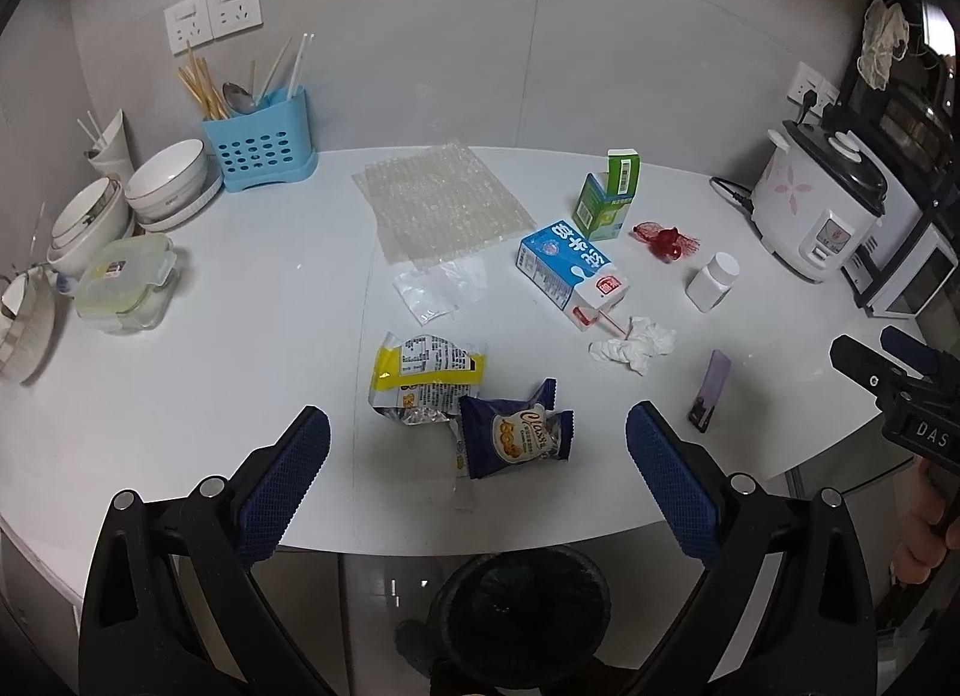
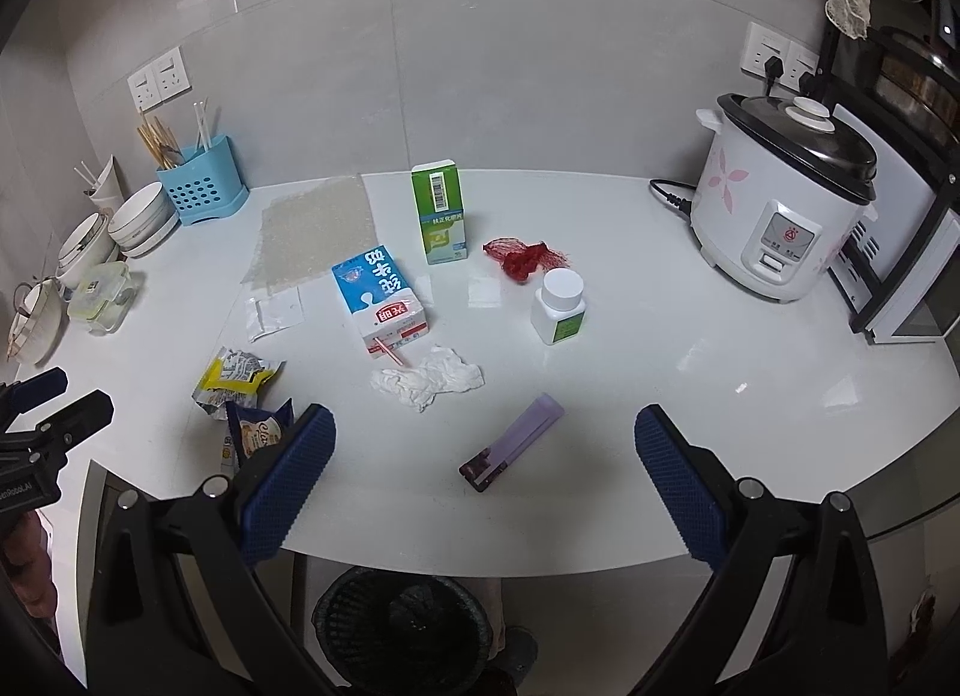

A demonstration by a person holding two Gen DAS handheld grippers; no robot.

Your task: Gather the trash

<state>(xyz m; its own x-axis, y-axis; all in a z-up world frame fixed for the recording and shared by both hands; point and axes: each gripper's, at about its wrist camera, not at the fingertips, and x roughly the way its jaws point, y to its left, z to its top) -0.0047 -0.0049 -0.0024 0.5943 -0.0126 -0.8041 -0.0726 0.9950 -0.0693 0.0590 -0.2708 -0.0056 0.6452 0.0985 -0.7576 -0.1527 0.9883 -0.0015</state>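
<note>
Trash lies on a white counter: a dark blue snack wrapper, a yellow wrapper, a blue milk carton with a straw, a crumpled tissue, a purple packet, a green box, red netting, a white bottle, a clear bag and bubble wrap. My left gripper is open, just short of the blue wrapper. My right gripper is open, near the purple packet. A black mesh bin stands below the counter edge.
Bowls, a lidded container and a blue utensil holder stand at the back left. A rice cooker and an oven stand at the right. The counter's front edge curves close to both grippers.
</note>
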